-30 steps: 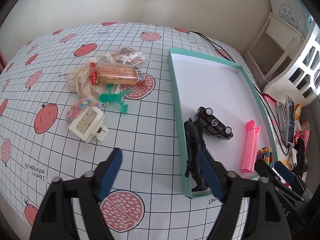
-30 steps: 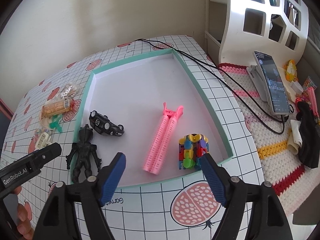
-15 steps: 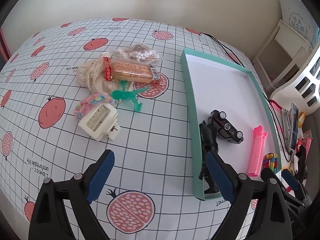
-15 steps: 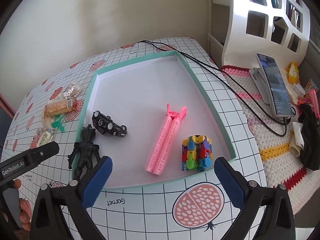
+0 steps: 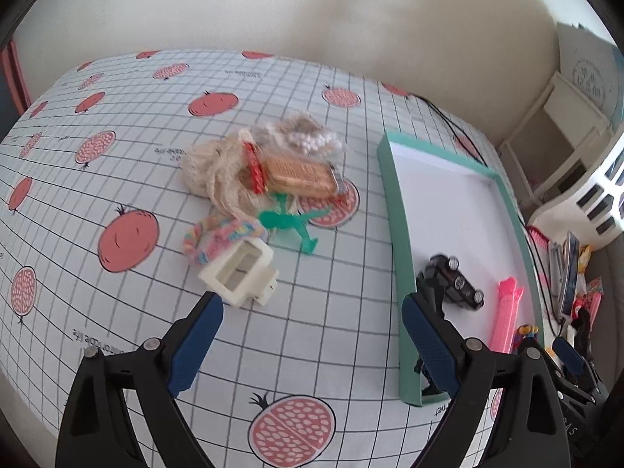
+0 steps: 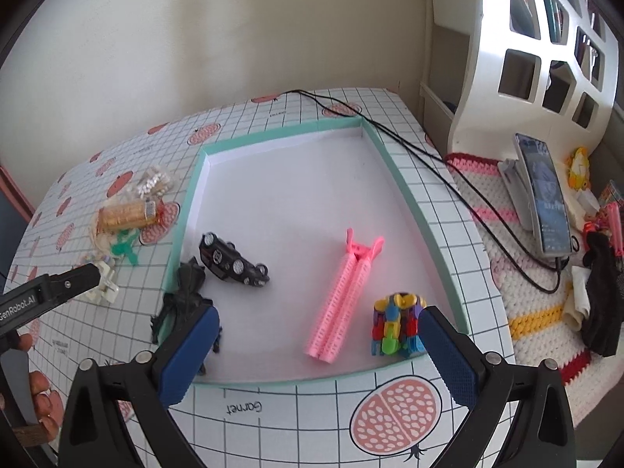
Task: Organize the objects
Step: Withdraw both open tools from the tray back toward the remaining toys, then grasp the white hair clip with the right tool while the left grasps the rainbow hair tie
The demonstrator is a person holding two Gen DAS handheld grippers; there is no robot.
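Four toys in teal tray (one car).

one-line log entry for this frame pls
left gripper: open, empty, facing cream clip | right gripper: open, empty, over tray | car, pink clip in tray

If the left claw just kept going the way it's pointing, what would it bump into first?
Most likely the cream plastic clip, which lies just past the open left claw, nearer its left finger. Depth is hard to judge; it might meet the bare tablecloth first.
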